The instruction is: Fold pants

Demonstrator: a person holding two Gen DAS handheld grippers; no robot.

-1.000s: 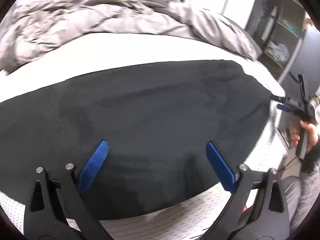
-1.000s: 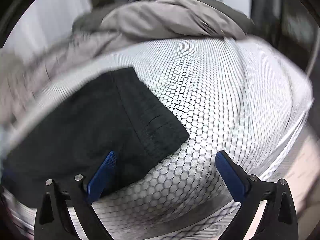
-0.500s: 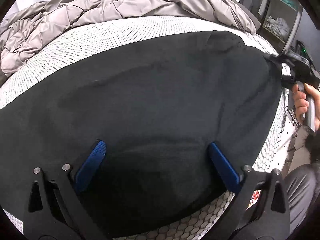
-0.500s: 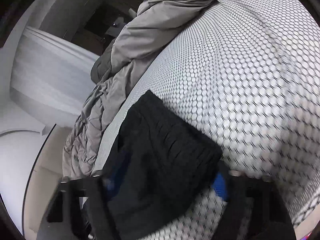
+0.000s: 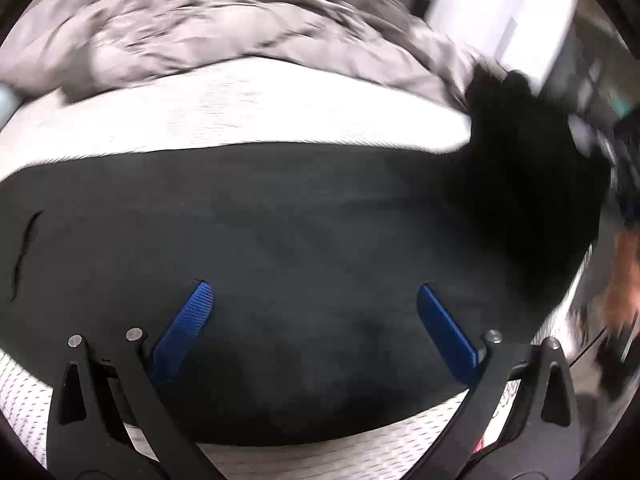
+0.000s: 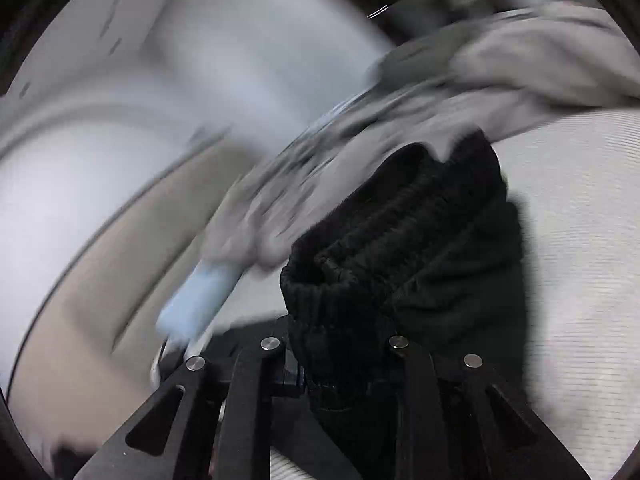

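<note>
Pinching pants (image 6: 420, 256) waistband, jaws just closing, right gripper (image 6: 340, 364); left gripper (image 5: 316, 320) wide apart above

Rumpled duvet (image 5: 208, 28) blocks the mattress's (image 5: 240, 112) far side.

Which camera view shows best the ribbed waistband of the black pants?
The right wrist view: the ribbed waistband of the pants fills its centre, bunched in the right gripper. The left wrist view shows that end only as a dark, blurred lump, ribs unreadable.

The right gripper (image 6: 340, 364) has just closed on the pants' (image 6: 400, 248) waistband and lifted it off the bed
</note>
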